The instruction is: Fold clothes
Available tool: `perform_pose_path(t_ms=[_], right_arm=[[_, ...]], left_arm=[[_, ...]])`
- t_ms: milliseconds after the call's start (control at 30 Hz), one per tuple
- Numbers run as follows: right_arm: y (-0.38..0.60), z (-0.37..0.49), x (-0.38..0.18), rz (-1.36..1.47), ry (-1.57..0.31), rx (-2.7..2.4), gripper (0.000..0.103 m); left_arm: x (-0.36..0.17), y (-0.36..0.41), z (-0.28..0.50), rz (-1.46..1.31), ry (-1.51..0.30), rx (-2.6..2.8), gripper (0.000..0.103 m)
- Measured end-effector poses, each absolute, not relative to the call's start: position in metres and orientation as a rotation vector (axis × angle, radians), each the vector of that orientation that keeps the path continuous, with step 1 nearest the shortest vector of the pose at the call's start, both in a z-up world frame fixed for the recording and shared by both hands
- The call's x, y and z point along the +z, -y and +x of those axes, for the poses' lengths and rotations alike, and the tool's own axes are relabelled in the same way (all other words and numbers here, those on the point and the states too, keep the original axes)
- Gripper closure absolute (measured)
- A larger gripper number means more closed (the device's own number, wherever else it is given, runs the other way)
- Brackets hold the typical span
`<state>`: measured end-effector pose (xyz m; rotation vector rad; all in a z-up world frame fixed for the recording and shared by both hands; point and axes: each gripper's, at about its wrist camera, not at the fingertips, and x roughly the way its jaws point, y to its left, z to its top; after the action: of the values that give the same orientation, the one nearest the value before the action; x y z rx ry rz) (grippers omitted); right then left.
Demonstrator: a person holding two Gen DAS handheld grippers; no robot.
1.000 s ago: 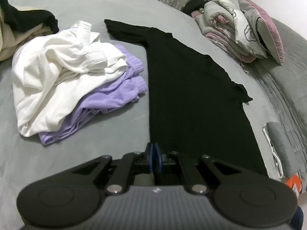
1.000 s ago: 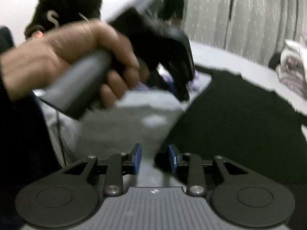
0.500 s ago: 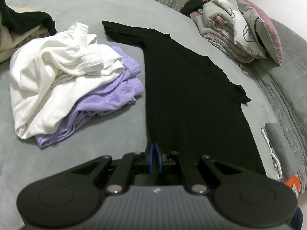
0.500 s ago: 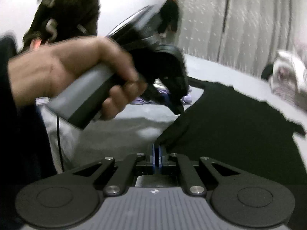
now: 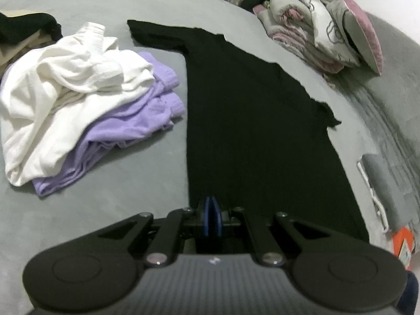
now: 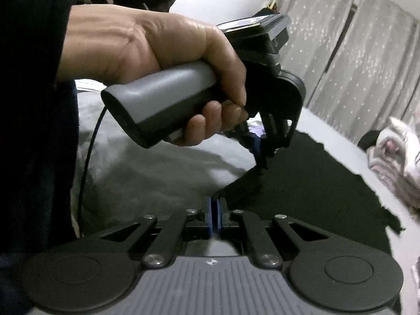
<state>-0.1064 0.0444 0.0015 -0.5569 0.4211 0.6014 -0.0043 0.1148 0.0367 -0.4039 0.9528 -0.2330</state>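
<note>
A long black garment (image 5: 257,120) lies flat on the grey bed cover (image 5: 118,183), sleeves spread toward the far side. My left gripper (image 5: 212,202) is shut on its near hem by the left corner. In the right wrist view a hand (image 6: 157,52) holds that left gripper (image 6: 258,155), and the pinched fabric tents up a little off the bed. My right gripper (image 6: 215,204) is shut at the edge of the same black garment (image 6: 302,189), a short way along the hem from the left one, with the cloth's corner running into its pads.
A crumpled white garment (image 5: 60,89) lies on a lilac one (image 5: 126,128) left of the black garment. Dark and beige clothes (image 5: 23,29) sit at the far left. Pillows and bedding (image 5: 323,29) are piled at the back right. A cable (image 6: 89,152) hangs from the left gripper's handle.
My right gripper's jaws went from apart to shut at the hem corner, and it rolled and edged closer. The left gripper stayed shut on the hem.
</note>
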Motion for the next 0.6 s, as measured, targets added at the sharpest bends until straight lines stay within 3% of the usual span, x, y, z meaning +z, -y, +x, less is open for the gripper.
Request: perform_pose_path(t_ms=[267, 367, 433, 600], right_arm=[[-0.032, -0.103, 0.000, -0.479, -0.494, 0.659, 0.096], [-0.003, -0.090, 0.015, -0.354, -0.546, 0.641, 0.088], [0.016, -0.081, 0.025, -0.271, -0.580, 0.628, 0.071], [0.082, -0.051, 0.032, -0.163, -0.652, 0.388, 0.068]], left_arm=[[0.031, -0.100, -0.007, -0.318, -0.982, -0.218, 0.100], [0.031, -0.107, -0.010, -0.340, -0.986, -0.215, 0.100], [0.032, -0.112, -0.013, -0.360, -0.987, -0.218, 0.100], [0.039, -0.122, -0.031, -0.425, -0.980, -0.277, 0.099]])
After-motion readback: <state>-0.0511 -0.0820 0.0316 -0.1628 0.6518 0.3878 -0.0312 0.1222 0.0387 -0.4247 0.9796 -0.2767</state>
